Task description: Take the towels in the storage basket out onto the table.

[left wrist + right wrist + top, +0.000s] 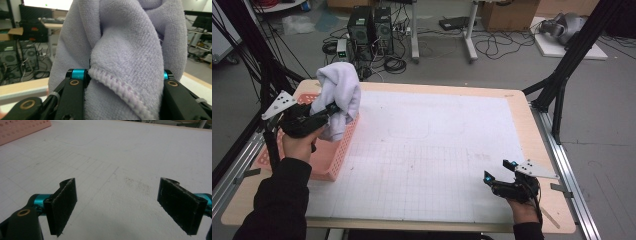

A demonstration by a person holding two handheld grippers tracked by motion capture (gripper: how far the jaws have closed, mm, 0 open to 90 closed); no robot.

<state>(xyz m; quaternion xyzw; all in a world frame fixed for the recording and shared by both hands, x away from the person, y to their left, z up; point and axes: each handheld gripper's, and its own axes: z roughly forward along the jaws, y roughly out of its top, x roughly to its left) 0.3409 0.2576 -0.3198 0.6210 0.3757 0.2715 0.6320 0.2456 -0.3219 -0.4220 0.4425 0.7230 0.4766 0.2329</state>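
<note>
Clamping towel (pixel 130 50) (bunched), left gripper (pixel 122 75), right gripper (pixel 117 205) agape

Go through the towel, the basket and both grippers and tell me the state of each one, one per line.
towel: bunched, lifted, hanging over the basket, pinched in the left gripper.
basket: pink, upright on the table's left side, open on top.
left gripper: shut on the towel, held up above the basket.
right gripper: open, nothing between its jaws, low over the table at its right side.

basket (pixel 337 155) at left, mat (pixel 437 150) open
</note>
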